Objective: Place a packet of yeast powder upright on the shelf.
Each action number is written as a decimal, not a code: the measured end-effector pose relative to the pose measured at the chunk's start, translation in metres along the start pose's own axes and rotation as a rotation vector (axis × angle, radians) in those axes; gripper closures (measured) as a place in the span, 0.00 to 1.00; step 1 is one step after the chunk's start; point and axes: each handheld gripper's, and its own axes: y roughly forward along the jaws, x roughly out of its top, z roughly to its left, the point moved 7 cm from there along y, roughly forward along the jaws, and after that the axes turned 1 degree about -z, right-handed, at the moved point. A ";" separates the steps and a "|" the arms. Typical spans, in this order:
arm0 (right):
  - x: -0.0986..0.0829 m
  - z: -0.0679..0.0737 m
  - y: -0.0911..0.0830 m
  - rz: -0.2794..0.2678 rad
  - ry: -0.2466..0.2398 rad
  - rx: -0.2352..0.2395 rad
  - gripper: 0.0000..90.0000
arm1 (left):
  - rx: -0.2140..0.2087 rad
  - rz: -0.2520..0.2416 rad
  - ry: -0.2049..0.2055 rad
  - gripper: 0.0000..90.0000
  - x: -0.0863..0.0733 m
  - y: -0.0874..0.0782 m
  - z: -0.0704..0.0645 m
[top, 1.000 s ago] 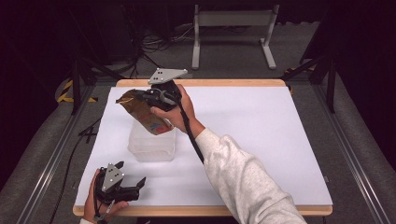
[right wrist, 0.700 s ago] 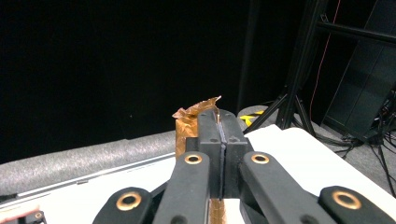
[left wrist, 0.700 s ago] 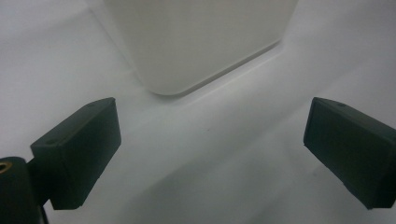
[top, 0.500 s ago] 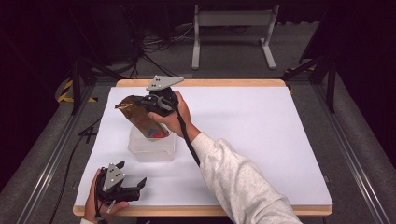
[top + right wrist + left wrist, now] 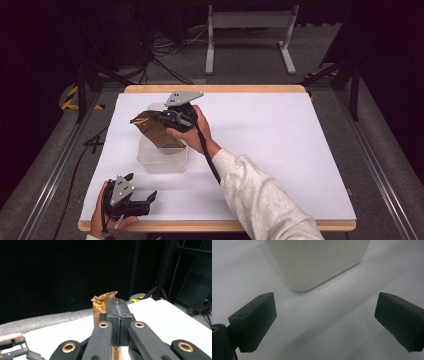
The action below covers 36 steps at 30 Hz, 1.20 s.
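The right tongs [image 5: 167, 118], pinching a copper foil pouch [image 5: 152, 129] tilted above the clear plastic tub [image 5: 162, 161], hover nearest it; left tongs [image 5: 142, 196] rest spread on the bench [image 5: 280, 135]

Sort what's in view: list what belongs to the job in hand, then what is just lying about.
In the job:
right gripper, shut on the copper foil pouch
clear plastic container, under the pouch
left gripper, open, resting at the table's near edge

Lying about:
cables on the floor beyond the table
white metal stand behind them
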 end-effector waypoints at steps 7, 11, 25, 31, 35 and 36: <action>-0.006 -0.001 -0.005 0.012 -0.014 -0.003 1.00 | 0.007 0.001 0.008 0.05 0.000 0.000 0.000; -0.009 -0.002 -0.010 0.013 -0.015 -0.003 1.00 | 0.008 -0.001 0.001 0.05 -0.001 -0.001 0.000; -0.020 -0.008 -0.034 0.022 -0.038 -0.025 1.00 | 0.011 0.010 0.012 0.05 -0.001 -0.001 -0.001; -0.026 -0.011 -0.043 0.002 -0.018 -0.008 1.00 | 0.010 0.010 0.016 0.05 -0.001 0.000 -0.001; -0.029 -0.011 -0.049 0.015 -0.031 -0.011 1.00 | 0.010 0.013 0.019 0.05 -0.001 0.001 -0.002; -0.030 -0.011 -0.051 0.017 -0.032 -0.013 1.00 | 0.010 0.015 0.020 0.05 -0.001 0.001 -0.002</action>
